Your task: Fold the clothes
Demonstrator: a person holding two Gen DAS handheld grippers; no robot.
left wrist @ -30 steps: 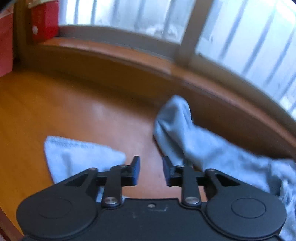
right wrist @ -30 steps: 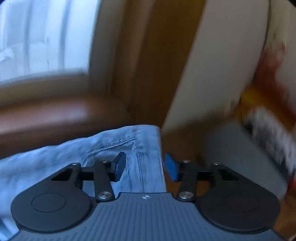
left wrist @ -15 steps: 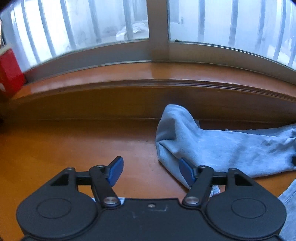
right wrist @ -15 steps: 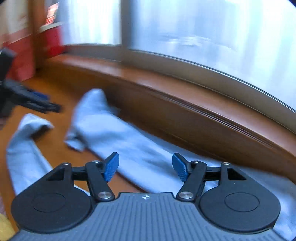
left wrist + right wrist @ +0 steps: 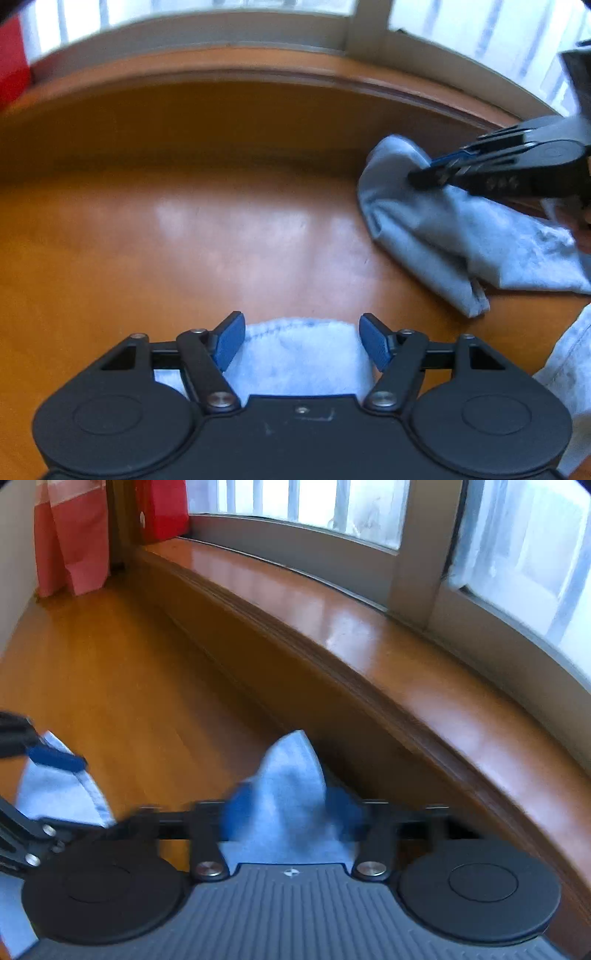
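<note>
Off to the far left of both grippers, red paper bags stand against the wall at the end of the glossy orange-brown wooden table. Nearer in, the left gripper hovers low over the table with its blue-padded fingers spread wide, and a rounded hem of the pale blue denim garment lies flat on the wood between and under them, not pinched. Ahead of it the wood is bare up to the raised brown wooden sill and the white-framed barred window behind it. To the right of the left gripper, well apart, a second leg of the same garment lies bunched and folded over itself close to the step of the sill. The right gripper comes in from the right edge over that bunch, its tips at the top of the raised fold. In its own view the right gripper has a peaked tip of denim standing up between its blue pads, but blur leaves it unclear whether the pads are pressing it. The sill's step rises just right of that peak.
</note>
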